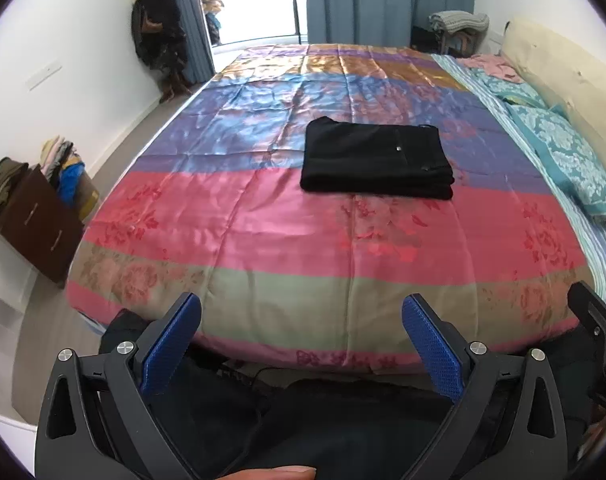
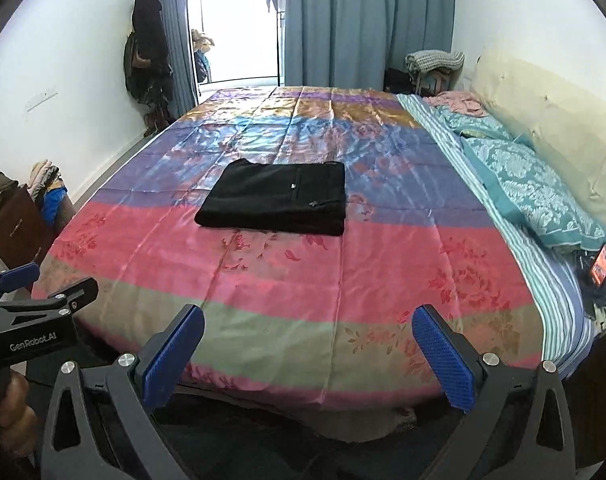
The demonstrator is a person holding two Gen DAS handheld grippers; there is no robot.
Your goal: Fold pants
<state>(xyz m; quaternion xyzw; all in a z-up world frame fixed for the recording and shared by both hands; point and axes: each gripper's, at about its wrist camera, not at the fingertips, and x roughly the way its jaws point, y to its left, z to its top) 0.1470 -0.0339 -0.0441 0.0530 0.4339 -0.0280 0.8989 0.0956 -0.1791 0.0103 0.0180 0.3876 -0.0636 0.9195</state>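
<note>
Black pants [image 1: 377, 160] lie folded into a flat rectangle in the middle of the bed's colourful striped satin cover [image 1: 263, 208]; they also show in the right wrist view [image 2: 277, 202]. My left gripper [image 1: 301, 312] is open and empty, held off the near edge of the bed, well short of the pants. My right gripper [image 2: 308, 322] is open and empty too, over the near edge of the bed. The left gripper's body [image 2: 31, 320] shows at the left of the right wrist view.
Teal patterned pillows [image 2: 543, 192] and a cream headboard [image 2: 543, 108] run along the bed's right side. A phone [image 2: 602, 266] lies by the pillows. A brown drawer unit with piled clothes [image 1: 35, 208] stands left of the bed. Blue curtains [image 2: 343, 20] hang beyond.
</note>
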